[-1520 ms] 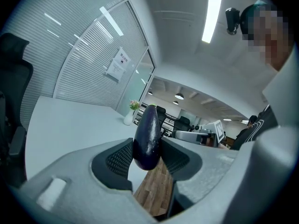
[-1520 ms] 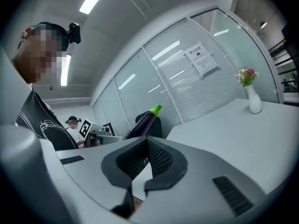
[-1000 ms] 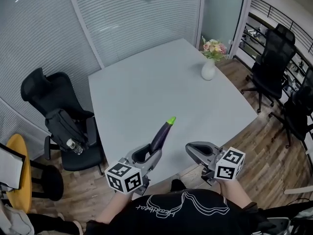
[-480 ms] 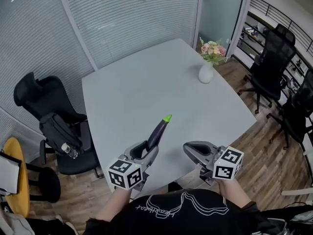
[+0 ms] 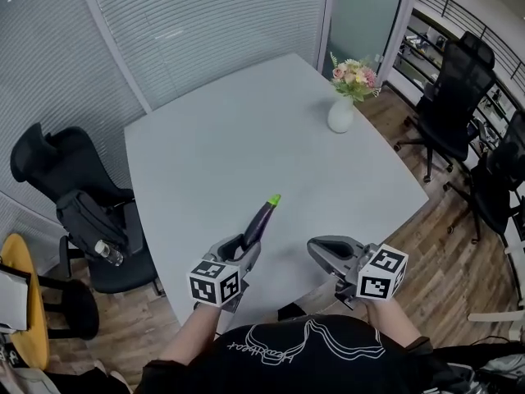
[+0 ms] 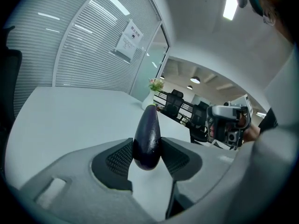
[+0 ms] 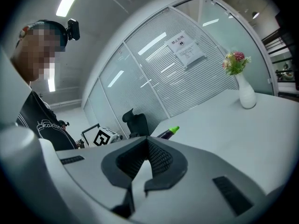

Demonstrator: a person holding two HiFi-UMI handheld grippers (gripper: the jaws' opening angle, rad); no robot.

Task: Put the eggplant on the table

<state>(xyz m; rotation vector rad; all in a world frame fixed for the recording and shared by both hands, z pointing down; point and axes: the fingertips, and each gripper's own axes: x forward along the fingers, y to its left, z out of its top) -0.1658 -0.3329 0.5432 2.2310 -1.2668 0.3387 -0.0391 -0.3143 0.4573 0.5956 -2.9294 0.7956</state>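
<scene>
A dark purple eggplant point(image 5: 261, 220) with a green stem end point(image 5: 274, 199) is clamped by its blunt end in my left gripper point(image 5: 246, 248). It points forward over the near part of the light grey table point(image 5: 246, 130). In the left gripper view the ribbed pads point(image 6: 119, 158) press on both sides of the eggplant point(image 6: 148, 129). Whether it touches the table I cannot tell. My right gripper point(image 5: 325, 251) hovers at the table's near edge, to the right, shut with nothing in it. From the right gripper point(image 7: 147, 143) view the eggplant's tip point(image 7: 169, 131) shows over the jaws.
A white vase of flowers point(image 5: 340, 115) stands at the table's far right. A black office chair with a bag point(image 5: 78, 212) is at the left, with a yellow stool point(image 5: 18, 298) beside it. More black chairs point(image 5: 451, 89) stand on the wood floor at the right.
My left gripper has carried the eggplant forward and lower over the table. The right gripper has kept nearly the same spot in the head view.
</scene>
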